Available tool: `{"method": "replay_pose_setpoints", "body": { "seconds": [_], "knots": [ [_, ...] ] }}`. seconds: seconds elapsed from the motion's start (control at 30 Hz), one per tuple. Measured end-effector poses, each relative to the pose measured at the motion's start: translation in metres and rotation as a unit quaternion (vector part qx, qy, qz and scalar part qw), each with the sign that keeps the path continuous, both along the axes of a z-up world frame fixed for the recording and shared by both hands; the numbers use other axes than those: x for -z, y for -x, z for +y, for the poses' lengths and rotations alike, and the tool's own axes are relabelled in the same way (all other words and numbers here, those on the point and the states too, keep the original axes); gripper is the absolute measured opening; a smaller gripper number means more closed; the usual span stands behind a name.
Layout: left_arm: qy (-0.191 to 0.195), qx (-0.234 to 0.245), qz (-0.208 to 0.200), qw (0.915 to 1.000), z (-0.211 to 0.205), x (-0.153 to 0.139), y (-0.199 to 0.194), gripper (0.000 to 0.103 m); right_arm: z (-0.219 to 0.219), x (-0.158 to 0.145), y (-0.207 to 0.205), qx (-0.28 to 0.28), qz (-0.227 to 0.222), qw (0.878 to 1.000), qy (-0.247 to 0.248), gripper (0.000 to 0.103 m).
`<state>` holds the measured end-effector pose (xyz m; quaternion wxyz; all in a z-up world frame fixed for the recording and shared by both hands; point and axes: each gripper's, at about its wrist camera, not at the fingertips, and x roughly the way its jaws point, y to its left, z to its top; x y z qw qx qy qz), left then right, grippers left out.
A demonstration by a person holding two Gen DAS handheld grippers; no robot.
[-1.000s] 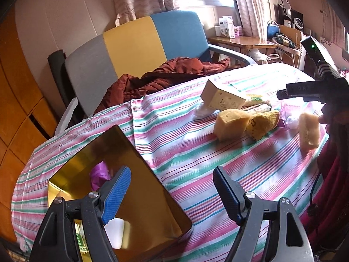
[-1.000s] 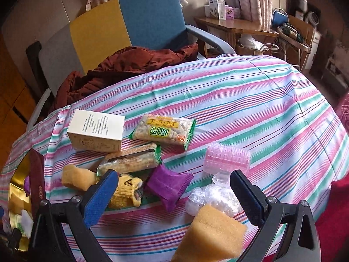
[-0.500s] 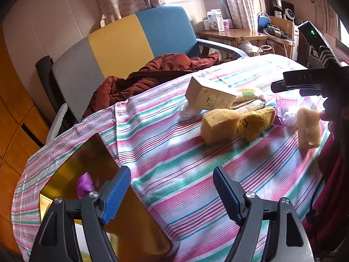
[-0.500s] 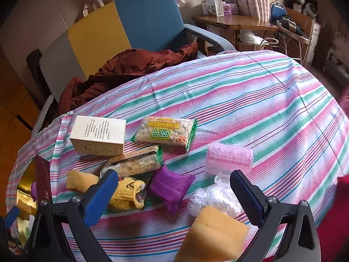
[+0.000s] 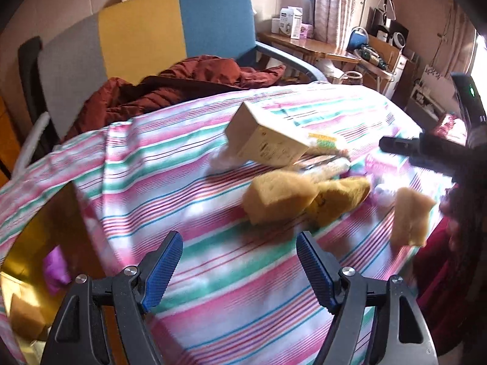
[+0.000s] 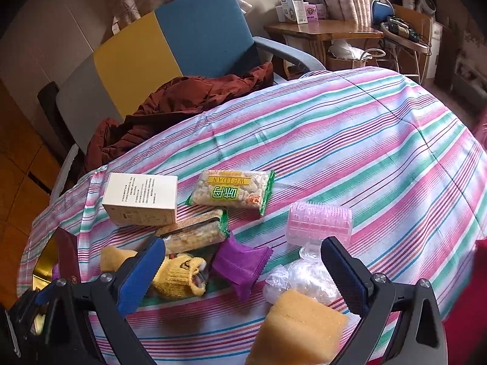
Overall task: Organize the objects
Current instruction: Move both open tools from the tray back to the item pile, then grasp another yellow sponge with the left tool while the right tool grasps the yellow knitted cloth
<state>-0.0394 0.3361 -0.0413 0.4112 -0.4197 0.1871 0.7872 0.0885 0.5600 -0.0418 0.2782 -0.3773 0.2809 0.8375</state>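
Right wrist view, left to right: the gold box (image 6: 42, 261) sits at the table's edge at nine o'clock. A white carton (image 6: 141, 199) lies at ten, with a yellow knit glove (image 6: 179, 273) below it. A snack packet (image 6: 231, 191) lies at twelve and a purple pouch (image 6: 240, 266) at centre. A pink roller (image 6: 319, 223) lies at two. A sponge (image 6: 298, 328) sits at six, under the right gripper (image 6: 243, 270), whose claw is spread wide and empty. The left gripper (image 5: 239, 264) is likewise spread and empty over the striped tablecloth (image 5: 188, 176).
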Motion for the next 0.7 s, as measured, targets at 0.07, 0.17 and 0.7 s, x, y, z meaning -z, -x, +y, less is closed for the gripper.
{"method": "replay_pose_setpoints", "body": {
  "seconds": [0.07,0.17,0.7],
  "knots": [
    [-0.006,0.006,-0.016,0.9998,0.012,0.002,0.005,0.079,0.0,0.001,0.0,-0.002,0.003,1.0,0.003,0.103],
    [-0.014,-0.003,-0.06,0.9981,0.032,0.01,0.014,0.082,0.0,0.001,0.0,-0.006,0.005,1.0,0.006,0.103],
    [-0.038,-0.035,-0.096,0.994,0.053,0.038,0.035,0.057,0.026,-0.008,-0.026,0.065,0.067,0.995,0.025,0.103]
  ]
}}
